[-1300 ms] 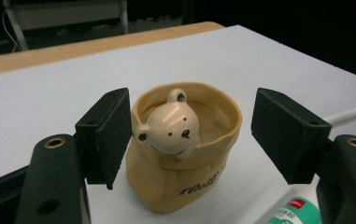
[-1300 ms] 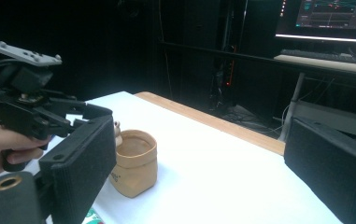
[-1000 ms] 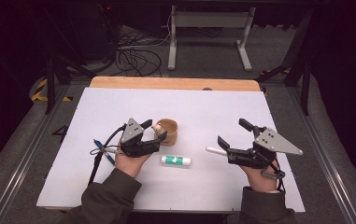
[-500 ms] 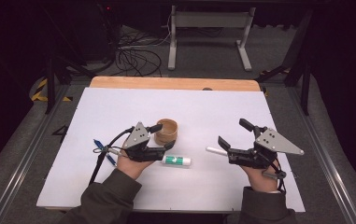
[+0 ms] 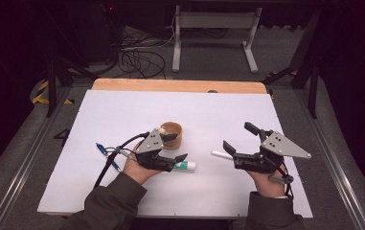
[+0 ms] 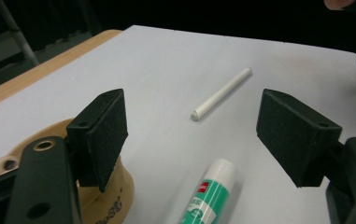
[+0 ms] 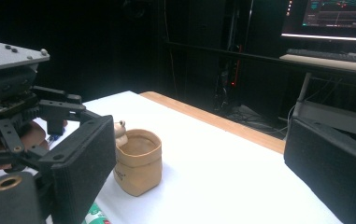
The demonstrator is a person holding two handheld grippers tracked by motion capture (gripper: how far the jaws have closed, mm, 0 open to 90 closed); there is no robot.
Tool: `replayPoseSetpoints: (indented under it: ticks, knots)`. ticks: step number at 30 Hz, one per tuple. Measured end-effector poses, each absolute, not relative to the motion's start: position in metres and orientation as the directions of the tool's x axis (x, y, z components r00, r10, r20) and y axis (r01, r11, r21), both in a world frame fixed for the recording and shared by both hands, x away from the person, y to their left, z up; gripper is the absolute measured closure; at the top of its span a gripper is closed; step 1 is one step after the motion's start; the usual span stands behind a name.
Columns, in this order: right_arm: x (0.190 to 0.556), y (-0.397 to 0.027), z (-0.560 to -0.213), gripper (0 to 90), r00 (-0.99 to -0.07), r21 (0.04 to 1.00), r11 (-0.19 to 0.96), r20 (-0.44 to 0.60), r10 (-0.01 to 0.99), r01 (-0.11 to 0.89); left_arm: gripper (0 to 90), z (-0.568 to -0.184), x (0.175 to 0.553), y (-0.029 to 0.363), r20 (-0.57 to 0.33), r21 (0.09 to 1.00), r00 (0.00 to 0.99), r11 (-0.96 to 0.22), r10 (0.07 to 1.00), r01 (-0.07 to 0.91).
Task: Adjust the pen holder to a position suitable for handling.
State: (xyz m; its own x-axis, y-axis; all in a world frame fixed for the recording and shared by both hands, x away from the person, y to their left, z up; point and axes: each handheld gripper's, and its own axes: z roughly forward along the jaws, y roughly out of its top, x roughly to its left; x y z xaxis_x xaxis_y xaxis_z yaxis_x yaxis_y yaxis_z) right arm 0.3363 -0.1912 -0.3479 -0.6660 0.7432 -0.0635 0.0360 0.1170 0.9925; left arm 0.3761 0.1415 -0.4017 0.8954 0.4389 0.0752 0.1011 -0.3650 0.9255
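White sheeting covers the table (image 5: 122, 115), its bare wooden edge (image 5: 180, 85) running along the far side, as a person seated at the near side holds a two-jaw gripper in each hand. The right gripper (image 5: 240, 142), topped by a grey three-cornered plate, hovers at the right of the sheet with its jaws spread wide and nothing between them; in the right gripper view its black pads frame a tan paper-like pot (image 7: 137, 161) standing upright on the sheet, with a small figure (image 7: 120, 130) at the pot's rim. The left gripper (image 5: 175, 147) sits low over the middle of the table, its jaws apart and clamped on nothing, one jaw up beside the pot (image 5: 171, 134) and the other just above a glue stick (image 5: 184, 166). The glue stick (image 6: 208, 193), green and white with a small red label whose writing is too small to read, lies flat between the open jaws in the left gripper view, its white cap pointing away. Dark lettering on the pot's wall is too blurred to make out. A white chalk-like stick (image 6: 221, 93) lies flat further on, near the right gripper's jaw in the high view. A blue pen (image 5: 106, 154) lies to the left of the left hand.
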Motion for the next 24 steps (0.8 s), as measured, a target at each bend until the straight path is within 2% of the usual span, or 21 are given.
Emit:
replayPoseSetpoints:
  ticks: [10, 24]
  knots:
    - [0.336, -0.192, -0.347, 10.1, -0.667, 0.992, 0.118, -0.064, 0.742, 0.035, 24.9, -0.408, 0.381, 0.132, 0.068, 0.893, 0.923, -0.435, 0.380, 0.113]
    - [0.336, -0.192, -0.347, 10.1, -0.672, 0.992, 0.119, -0.063, 0.738, 0.038, 33.4, -0.421, 0.391, 0.115, 0.055, 0.816, 0.963, -0.568, 0.263, 0.108]
